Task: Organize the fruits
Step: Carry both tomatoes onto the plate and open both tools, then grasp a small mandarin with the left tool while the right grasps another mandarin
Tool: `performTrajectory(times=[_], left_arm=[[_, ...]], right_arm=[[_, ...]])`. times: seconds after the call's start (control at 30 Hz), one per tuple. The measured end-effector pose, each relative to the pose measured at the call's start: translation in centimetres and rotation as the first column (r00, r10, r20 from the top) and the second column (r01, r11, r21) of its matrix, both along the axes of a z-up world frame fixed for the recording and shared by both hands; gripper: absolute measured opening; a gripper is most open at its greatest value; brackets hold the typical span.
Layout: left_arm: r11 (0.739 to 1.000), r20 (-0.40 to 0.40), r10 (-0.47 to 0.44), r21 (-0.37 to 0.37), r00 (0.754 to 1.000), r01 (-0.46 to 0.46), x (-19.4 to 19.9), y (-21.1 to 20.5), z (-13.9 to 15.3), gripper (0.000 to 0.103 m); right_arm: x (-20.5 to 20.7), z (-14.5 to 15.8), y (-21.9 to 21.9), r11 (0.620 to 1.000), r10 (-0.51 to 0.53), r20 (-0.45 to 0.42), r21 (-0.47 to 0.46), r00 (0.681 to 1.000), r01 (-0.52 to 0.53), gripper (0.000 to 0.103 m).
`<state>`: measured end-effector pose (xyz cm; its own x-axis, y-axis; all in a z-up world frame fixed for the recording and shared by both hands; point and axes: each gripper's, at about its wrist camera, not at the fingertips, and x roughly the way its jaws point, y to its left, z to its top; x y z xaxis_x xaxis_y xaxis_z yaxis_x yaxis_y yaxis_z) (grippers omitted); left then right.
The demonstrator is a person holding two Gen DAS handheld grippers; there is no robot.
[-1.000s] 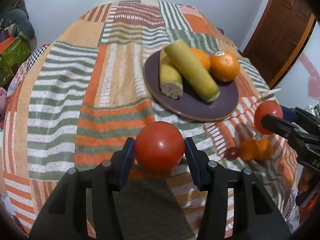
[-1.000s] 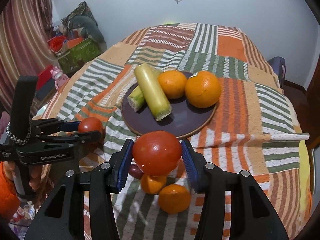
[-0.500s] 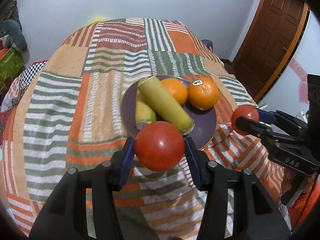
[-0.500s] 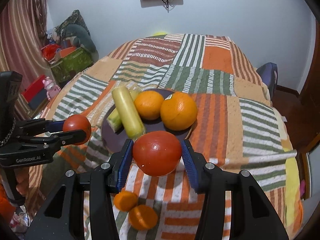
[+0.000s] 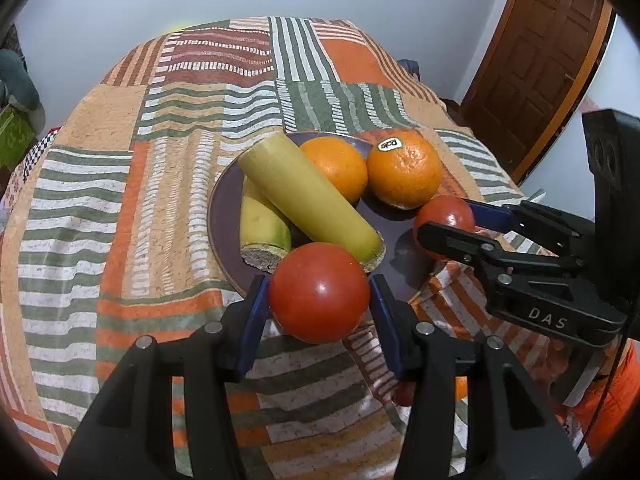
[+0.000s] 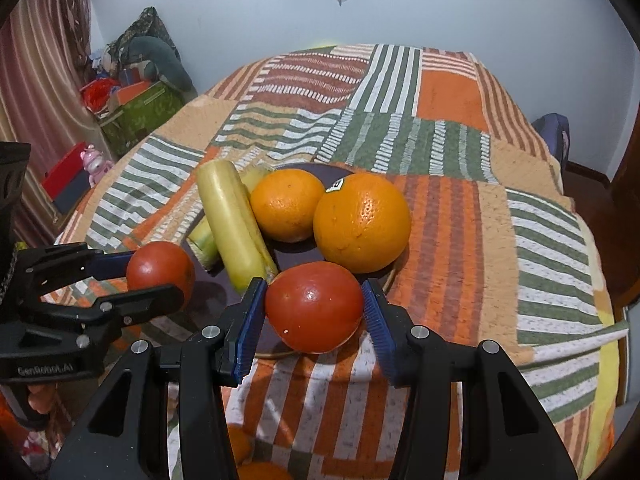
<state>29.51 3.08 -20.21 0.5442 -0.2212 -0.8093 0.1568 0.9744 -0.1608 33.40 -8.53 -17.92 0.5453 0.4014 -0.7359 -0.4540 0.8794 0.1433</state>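
The left gripper point(image 5: 319, 304) pinched a smooth, glossy red tomato point(image 5: 319, 292) between its blue ribbed pads point(image 5: 251, 322), the jaws spread only as wide as the fruit, which hung over the near edge of a round dark plate point(image 5: 218, 216) on a table draped in a patchwork cloth point(image 5: 120, 208) of orange, green and white stripes. On the plate, a long yellow-green cylinder with cut ends point(image 5: 308, 196) lay with its long axis running from the plate's far-left edge to its near-right edge, resting across a shorter, stubby yellow piece point(image 5: 262, 228) whose cut grey face pointed toward the near edge. Beside them, at the plate's far side, sat two pebbly-skinned oranges, a smaller orange point(image 5: 336, 168) touching the cylinder and a larger orange point(image 5: 404, 172) bearing an oval sticker. At the plate's right edge, the right gripper point(image 6: 315, 312) likewise clamped a second red tomato point(image 6: 314, 306), round and shiny, its black jaws parted just to the fruit's width and pressed on both sides. Two small orange fruits point(image 6: 256, 468) lay on the cloth near the table's near edge, partly hidden beneath the right gripper.
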Motion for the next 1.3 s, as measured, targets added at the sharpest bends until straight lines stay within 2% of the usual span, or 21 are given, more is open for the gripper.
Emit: performTrajectory(times=[0.27, 0.5, 0.73, 1.17, 1.3], left_arm=[[1.000, -0.011, 0.000, 0.007, 1.000, 0.000, 0.8, -0.5, -1.1, 0.050], [1.000, -0.037, 0.015, -0.023, 0.999, -0.016, 1.4, -0.1, -1.8, 0.050], [1.000, -0.034, 0.016, 0.003, 0.999, -0.016, 1.1, -0.4, -1.6, 0.052], [1.000, 0.059, 0.031, -0.001, 0.998, -0.031, -3.0, 0.0, 3.8, 0.053], [1.000, 0.088, 0.029, 0.004, 0.996, -0.030, -4.8, -0.4, 5.3, 0.058]], right_arm=[[0.8, -1.2, 0.5, 1.000, 0.015, -0.020, -0.004, 1.000, -0.015, 0.046], [1.0, -1.6, 0.6, 1.000, 0.023, -0.035, -0.001, 0.999, -0.023, 0.047], [0.4, -1.3, 0.7, 0.999, 0.015, -0.016, -0.039, 1.000, -0.016, 0.056], [-3.3, 3.1, -1.4, 1.000, -0.026, 0.054, -0.007, 0.998, 0.026, 0.058], [-5.1, 4.2, -1.9, 0.999, -0.036, 0.079, 0.000, 0.996, 0.036, 0.062]])
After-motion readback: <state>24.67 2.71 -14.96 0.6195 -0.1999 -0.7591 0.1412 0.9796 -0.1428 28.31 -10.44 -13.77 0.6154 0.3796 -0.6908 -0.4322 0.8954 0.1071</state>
